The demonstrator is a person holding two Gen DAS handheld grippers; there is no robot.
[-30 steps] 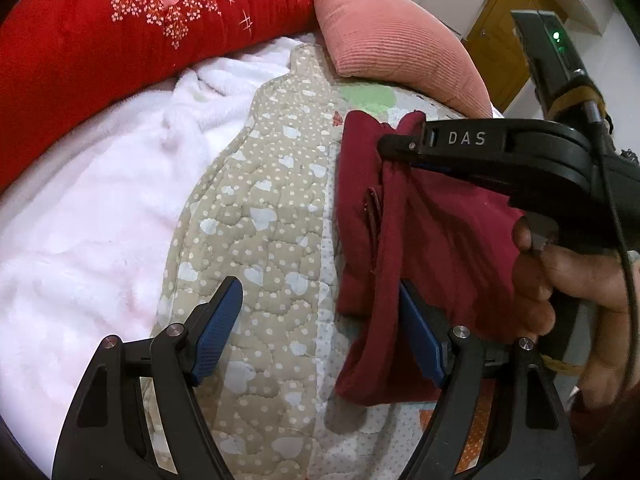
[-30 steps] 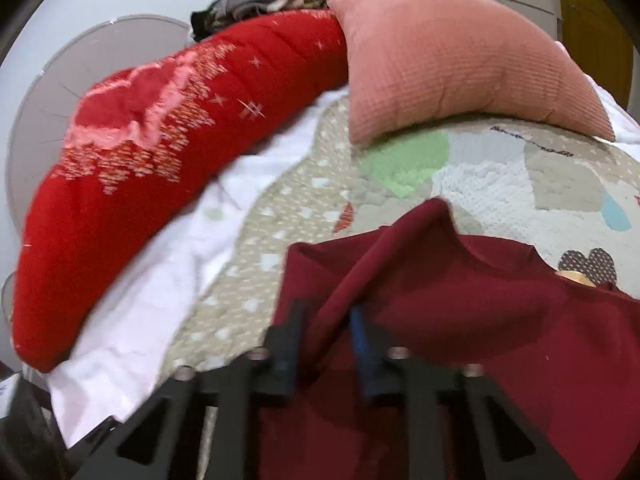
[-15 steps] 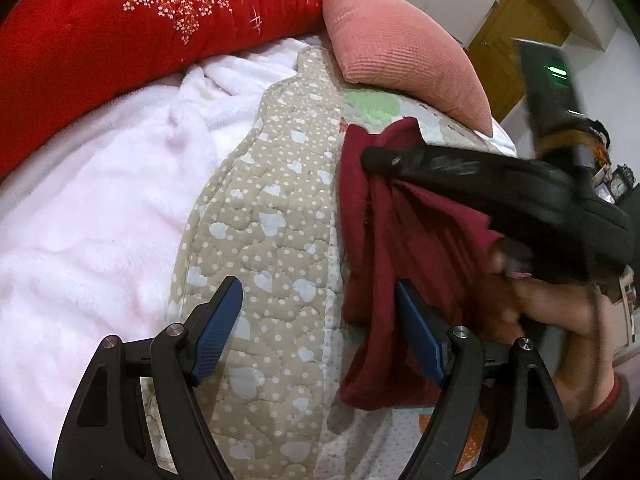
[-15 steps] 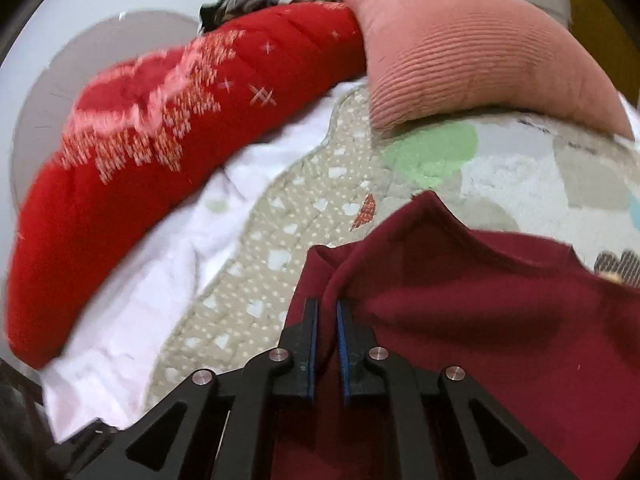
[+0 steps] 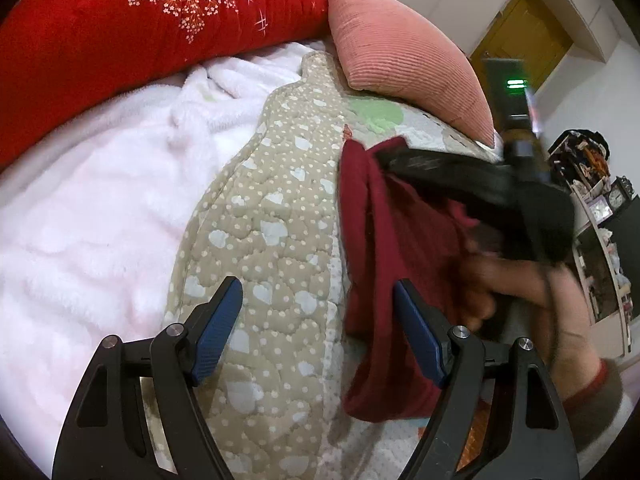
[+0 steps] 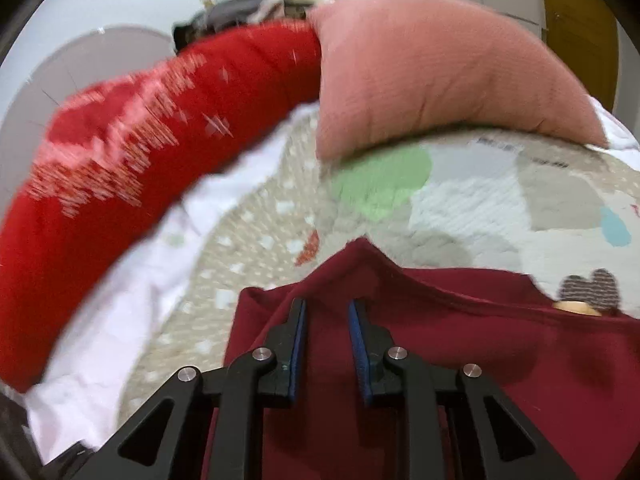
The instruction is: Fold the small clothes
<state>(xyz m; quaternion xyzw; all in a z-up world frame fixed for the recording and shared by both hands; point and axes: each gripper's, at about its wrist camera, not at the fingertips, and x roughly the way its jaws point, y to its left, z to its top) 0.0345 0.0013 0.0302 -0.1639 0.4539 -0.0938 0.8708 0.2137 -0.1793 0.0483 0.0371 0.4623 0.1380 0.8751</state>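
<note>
Garment (image 5: pixel 400 248): dark red, small, lying on the quilt (image 5: pixel 276 232) on the bed, right of the beige dotted strip. Already partly doubled over; a ridge of cloth stands up near its far end. Long axis runs away from the left wrist camera, from the near hem toward the pink pillow (image 5: pixel 404 60).

Left claw (image 5: pixel 318 330): pads wide apart, holding nothing. Left pad sits over bare quilt; right pad is at or overlapping the garment's left edge, contact cannot be told. Garment lies to this claw's right and ahead.

Right claw (image 6: pixel 326 350): over the garment, pointing toward its far left corner. Pads part-way apart with a clear gap; red cloth shows between them, but pads do not look pressed on it. Judged as loose, not clamped. In the left view this claw and the hand (image 5: pixel 532 280) holding it are blurred, reaching across the garment from the right.

Key relation: the right claw is on the garment near the far corner and raised ridge; the left claw is beside the near left edge, off the cloth for the most part. So the right is the nearer one for anything at the far end, the left for the near hem.

Judgement: fold in progress, not finished; the ridge is not flat. Next move likely needs the left claw to shift right onto the near edge, with the fold made across the long axis

Risk: soft quilt, cloth may drag and bunch
</note>
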